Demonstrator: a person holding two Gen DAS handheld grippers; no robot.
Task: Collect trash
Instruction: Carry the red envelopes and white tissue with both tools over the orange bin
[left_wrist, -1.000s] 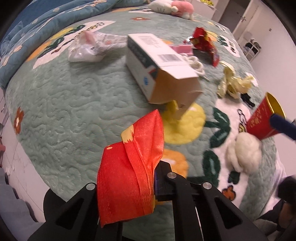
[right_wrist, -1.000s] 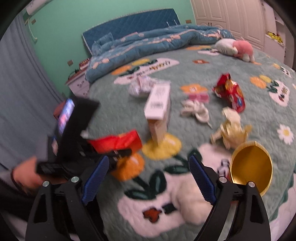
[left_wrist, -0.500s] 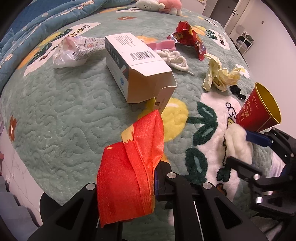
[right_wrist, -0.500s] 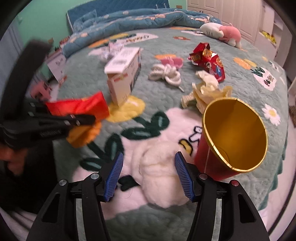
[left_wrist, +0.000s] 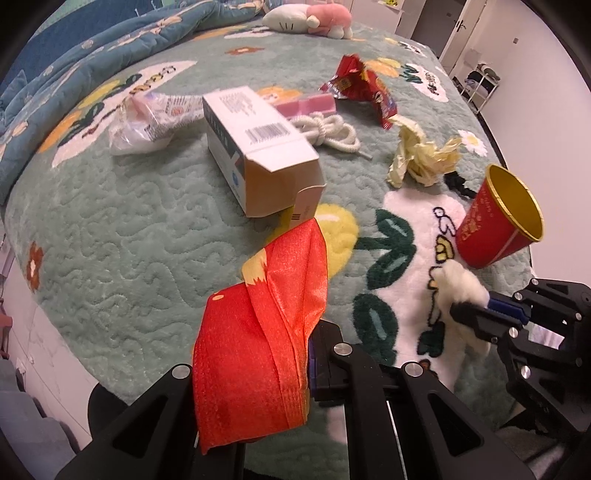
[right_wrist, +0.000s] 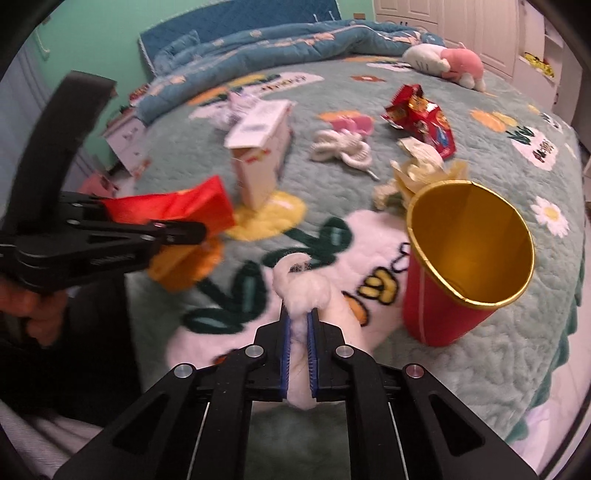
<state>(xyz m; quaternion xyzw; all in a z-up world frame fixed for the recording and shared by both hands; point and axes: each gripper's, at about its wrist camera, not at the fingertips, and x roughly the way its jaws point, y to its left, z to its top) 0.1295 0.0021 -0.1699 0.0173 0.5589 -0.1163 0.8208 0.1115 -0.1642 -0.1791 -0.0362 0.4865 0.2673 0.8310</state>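
At the left of the right wrist view the left gripper (right_wrist: 195, 230) is clamped on a red cloth (right_wrist: 173, 206). Low in the middle, the right gripper (right_wrist: 298, 317) has pinched tight on a white wad (right_wrist: 306, 291) lying on the bedspread (right_wrist: 461, 373) — a red cup (right_wrist: 443, 310) stands just right of it.

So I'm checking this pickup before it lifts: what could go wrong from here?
The right tongs pinch only part of the soft white wad, so it may tear or slip out. The red cup stands close beside it and could tip when the wad lifts. The red bag in the left tongs hangs loose.
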